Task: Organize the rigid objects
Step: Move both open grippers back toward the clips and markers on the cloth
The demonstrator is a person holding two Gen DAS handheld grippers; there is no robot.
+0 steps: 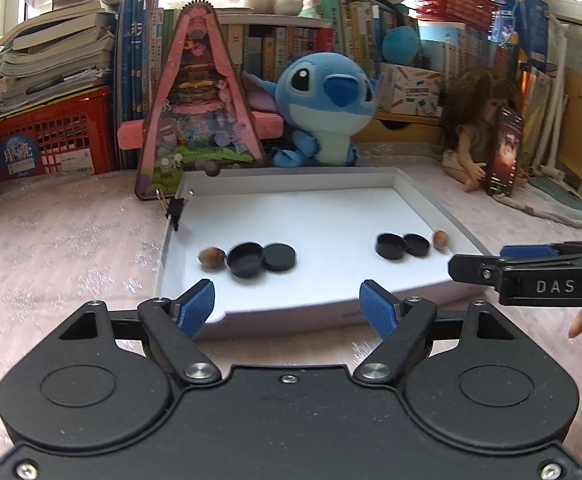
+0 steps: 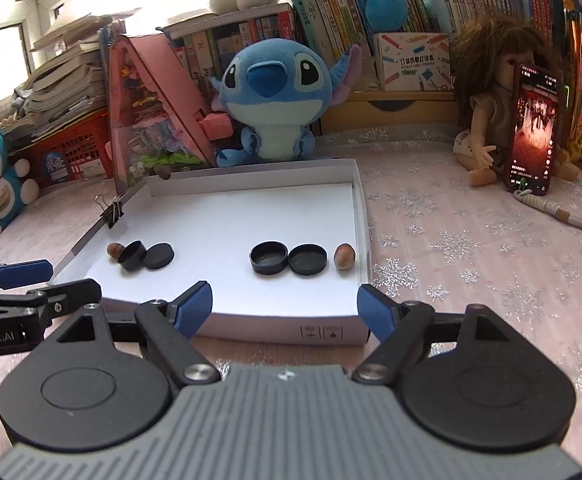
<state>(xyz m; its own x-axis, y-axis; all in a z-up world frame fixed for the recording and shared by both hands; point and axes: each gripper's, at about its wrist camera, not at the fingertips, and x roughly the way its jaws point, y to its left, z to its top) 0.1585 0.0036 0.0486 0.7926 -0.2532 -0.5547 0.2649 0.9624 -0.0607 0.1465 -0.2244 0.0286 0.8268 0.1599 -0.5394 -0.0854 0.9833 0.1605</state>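
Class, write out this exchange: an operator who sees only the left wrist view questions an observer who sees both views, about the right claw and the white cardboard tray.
Operator: I see the right claw only side-on. Is it open?
Observer: Yes. It stands open, with nothing between its blue pads.
Operator: Is anything marked on the front wall of the shallow white cardboard tray?
Observer: Yes. Small black printed symbols sit towards the right end of that wall.
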